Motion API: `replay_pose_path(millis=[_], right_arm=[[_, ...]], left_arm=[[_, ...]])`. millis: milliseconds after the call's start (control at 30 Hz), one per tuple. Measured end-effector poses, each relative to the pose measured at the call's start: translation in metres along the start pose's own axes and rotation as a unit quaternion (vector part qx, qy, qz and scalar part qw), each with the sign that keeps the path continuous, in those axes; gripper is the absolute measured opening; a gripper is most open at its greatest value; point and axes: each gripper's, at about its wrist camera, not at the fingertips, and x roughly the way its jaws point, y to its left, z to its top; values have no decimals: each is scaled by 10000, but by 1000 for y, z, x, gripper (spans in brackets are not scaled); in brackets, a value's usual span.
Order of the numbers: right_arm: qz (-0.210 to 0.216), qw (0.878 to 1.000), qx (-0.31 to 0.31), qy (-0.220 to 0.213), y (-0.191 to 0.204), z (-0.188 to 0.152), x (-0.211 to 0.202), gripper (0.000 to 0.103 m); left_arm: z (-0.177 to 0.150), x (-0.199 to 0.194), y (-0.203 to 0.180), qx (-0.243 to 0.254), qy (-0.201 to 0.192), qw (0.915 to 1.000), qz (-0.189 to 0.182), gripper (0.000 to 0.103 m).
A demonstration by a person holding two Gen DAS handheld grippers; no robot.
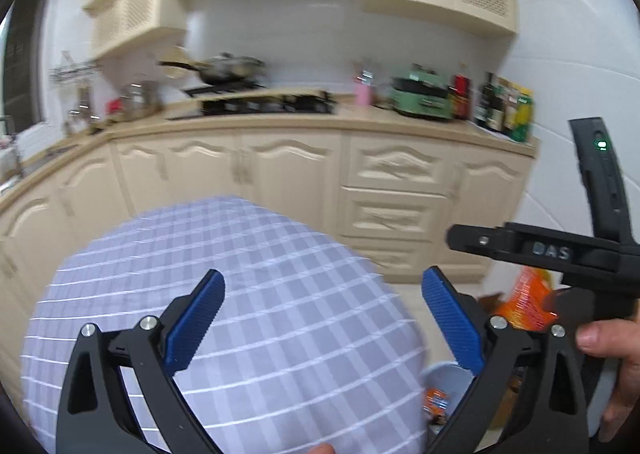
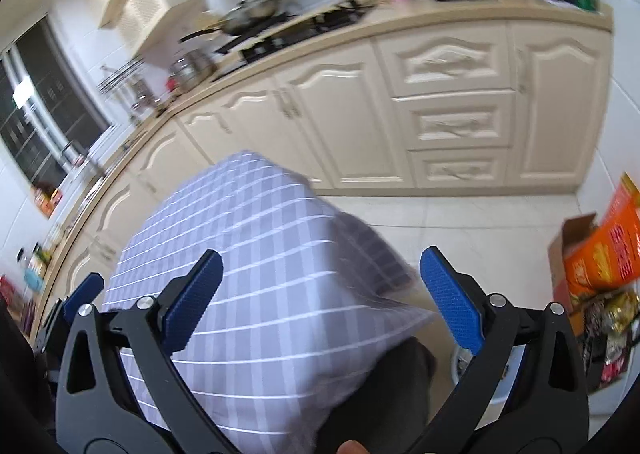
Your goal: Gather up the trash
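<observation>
Orange wrappers (image 1: 436, 404) in white bin (image 1: 440, 374)

Soft woven cloth here, the lilac-grey checked tablecloth with thin white lines (image 1: 248, 294), matt all over; the left gripper (image 1: 322, 318) shows matt black plastic arms, blue pads (image 1: 452, 318) with a fine knurled, rough texture, and bright polished metal rivets; the right gripper (image 2: 320, 302) is built the same, matt black with textured blue pads (image 2: 450, 304); cream cabinet doors with carved panels (image 2: 448, 106) look like painted wood, satin-smooth; the pale floor tiles (image 2: 480, 230) are glossy; the orange printed bag (image 2: 604, 250) looks shiny, like plastic film; the brown box beside it (image 2: 568, 238) is dull cardboard.
</observation>
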Motion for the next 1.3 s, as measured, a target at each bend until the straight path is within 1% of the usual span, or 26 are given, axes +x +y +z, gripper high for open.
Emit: replay_pose_path(millis=[167,233,367,533,700,833,1067,1300], right_arm=[[154,9990,-416,-103,55,1,2,97],[294,9979,-560,-159,76,1,-1,97],[343,9947,-903,-343,111,0,-7,97],[430,9887,-1302,-598,155,-7,-18,97],[457,9823,-1614,-831,190,-15,-26,97],[494,9788,-1760,-924,207,-19,-27,97],[535,9753,-1877,-1036,222,-22,-31,97],[606,9727,-1962,-1081,234,-23,-33,97]], left_arm=[[9,-28,42,-166,-256,9977,608,97],[12,-42,61,-247,-383,9948,907,97],[13,-65,94,-439,-492,9879,1406,97],[9,-94,127,-750,-637,9803,1715,97],[6,-117,156,-985,-739,9745,1874,97],[4,-127,164,-1035,-771,9718,1971,97],[3,-140,175,-1121,-852,9673,2110,97],[4,-150,185,-1210,-924,9657,2102,97]])
